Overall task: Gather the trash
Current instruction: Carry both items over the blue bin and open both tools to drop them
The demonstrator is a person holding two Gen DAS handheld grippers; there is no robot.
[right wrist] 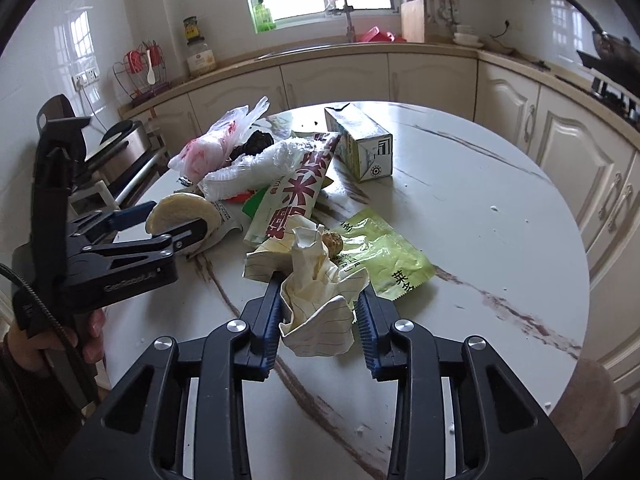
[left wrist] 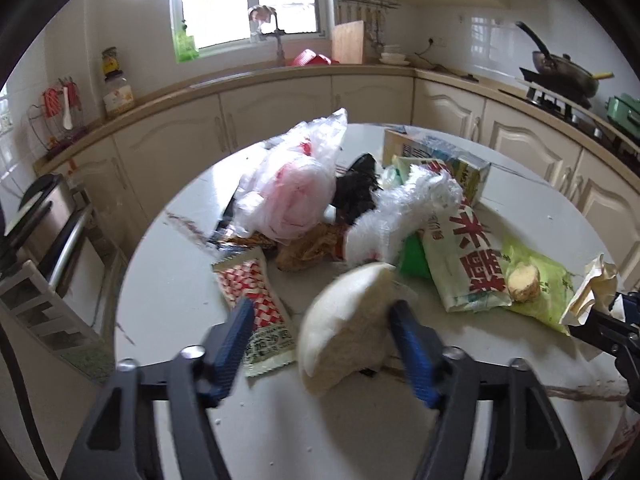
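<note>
Trash lies heaped on a round marble table (right wrist: pixel 460 208). My left gripper (left wrist: pixel 322 310) is open around a piece of white steamed bun (left wrist: pixel 348 324); its right finger touches the bun, its left finger stands apart. The bun also shows in the right wrist view (right wrist: pixel 180 212). My right gripper (right wrist: pixel 320 292) is shut on a crumpled lined paper (right wrist: pixel 316 308). Beyond lie a green packet (right wrist: pixel 384 252) with a brown lump (right wrist: pixel 334 242), a red-lettered bag (right wrist: pixel 296 196), a milk carton (right wrist: pixel 360 144), white plastic wrap (right wrist: pixel 256 168) and a pink-and-white plastic bag (right wrist: pixel 212 144).
A red-checked wrapper (left wrist: pixel 256 300) lies left of the bun. Cream kitchen cabinets (right wrist: pixel 332 80) curve behind the table, with a sink and window at the back. A stove with a wok (left wrist: pixel 568 72) stands at the right. A metal appliance (left wrist: pixel 44 216) is left of the table.
</note>
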